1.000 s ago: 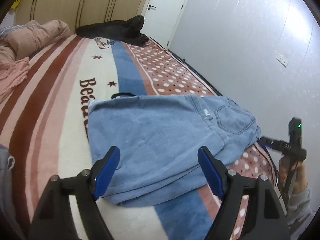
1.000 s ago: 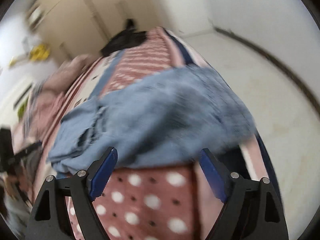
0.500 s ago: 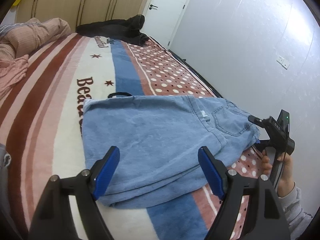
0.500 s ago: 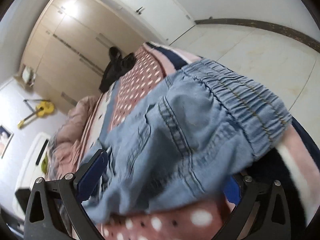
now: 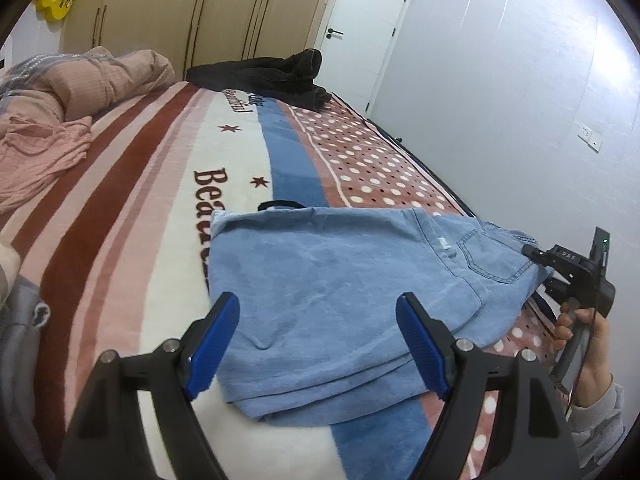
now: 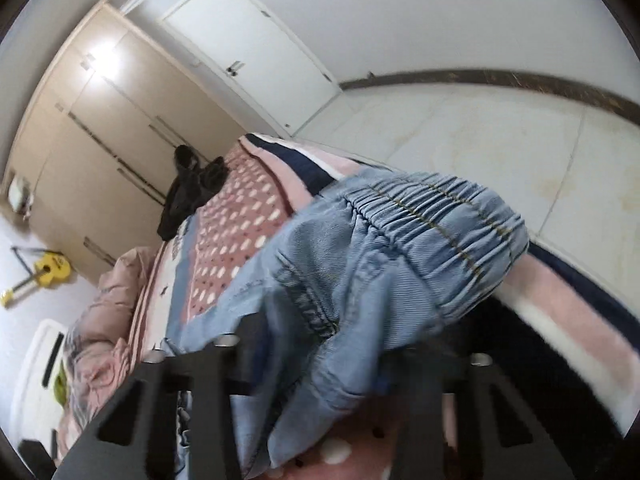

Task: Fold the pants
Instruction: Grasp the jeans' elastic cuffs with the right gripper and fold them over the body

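Light blue denim pants [image 5: 340, 280] lie folded flat across the striped and dotted blanket [image 5: 160, 200]. My left gripper [image 5: 316, 308] hovers open over their near edge, nothing between its blue pads. At the bed's right side a hand holds my right gripper [image 5: 538, 258] at the waist end of the pants. In the right wrist view the elastic waistband [image 6: 440, 216] is bunched up between the jaws of the right gripper [image 6: 324, 344]. Those jaws are closing on the denim, and the fabric hides their pads.
A black garment [image 5: 264, 72] lies at the bed's far end, and pink bedding [image 5: 80, 88] is heaped at the far left. A white wall [image 5: 500, 100] runs along the bed's right edge [image 5: 432, 172]. Wardrobes [image 5: 180, 8] and a white door [image 5: 360, 32] stand behind.
The right gripper's jaws went from wide open around the waist end to nearly together with denim gathered between them, and the gripper rolled. The left gripper has barely moved.
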Available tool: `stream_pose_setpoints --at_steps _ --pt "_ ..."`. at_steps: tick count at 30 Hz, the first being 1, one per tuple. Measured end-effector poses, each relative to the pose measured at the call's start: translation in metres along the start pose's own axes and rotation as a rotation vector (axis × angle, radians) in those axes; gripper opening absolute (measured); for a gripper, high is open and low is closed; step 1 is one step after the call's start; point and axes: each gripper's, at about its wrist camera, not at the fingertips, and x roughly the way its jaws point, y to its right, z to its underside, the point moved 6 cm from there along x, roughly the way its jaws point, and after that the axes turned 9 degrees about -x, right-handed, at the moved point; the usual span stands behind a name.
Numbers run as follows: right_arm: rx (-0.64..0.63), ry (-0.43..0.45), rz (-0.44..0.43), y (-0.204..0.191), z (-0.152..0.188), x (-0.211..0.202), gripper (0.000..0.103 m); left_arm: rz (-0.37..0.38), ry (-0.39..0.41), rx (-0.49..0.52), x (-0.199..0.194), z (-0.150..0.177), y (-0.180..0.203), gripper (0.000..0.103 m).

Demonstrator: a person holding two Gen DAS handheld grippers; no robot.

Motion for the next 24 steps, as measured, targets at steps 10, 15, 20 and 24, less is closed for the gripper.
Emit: stream_pose_setpoints --at_steps 10,15,20,24 --pt "-0.407 0.126 -0.138 -0.132 -0.025 -0.023 0.009 -0.006 0.081 -0.044 -0.022 -0.012 -0.020 0.077" --pt "-0.738 0.083 -0.281 -0.241 0.016 -0.016 0.009 -0.023 0.126 -0.084 -0.040 -0.019 -0.043 0.077" --pt "-1.042 -0.141 -0.395 -0.316 0.107 0.019 0.009 -0.041 0.150 -0.111 -0.052 -0.018 -0.064 0.078" --pt "-1.262 -0.370 -0.384 -0.320 0.192 0.051 0.009 -0.044 0.145 -0.125 -0.055 -0.015 -0.076 0.078"
